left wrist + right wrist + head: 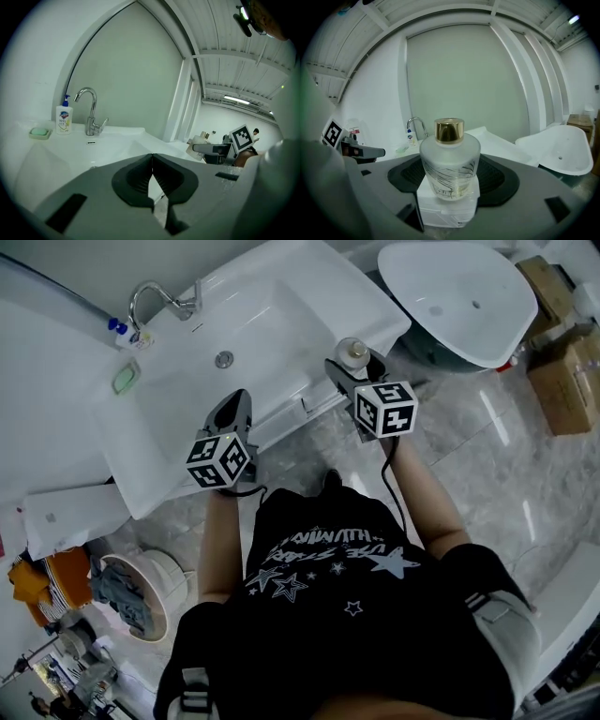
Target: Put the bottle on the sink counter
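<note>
L gripper (238,399) shut on nothing, R gripper (345,369) clamped on the bottle (354,352). Head view: bottle sat upright at R jaw tips, at the front-right corner of the sink (281,329), held up, not resting on it. L gripper hung over the sink's front edge, well apart from the bottle. Faucet (157,296), soap bottle (120,331) and soap dish (126,378) were at the far-left corner.

L gripper view: L jaws met at the tips, nothing between. R gripper (206,148) w/ bottle (200,140) showed to the right.

R gripper view: bottle (450,157) filled the gap, jaws pressed on both sides. Squat round frosted-glass body, dark line print, gold cap (449,130). White block (447,208) just under it, couldn't tell what. L gripper (363,151) off to the left.
</note>
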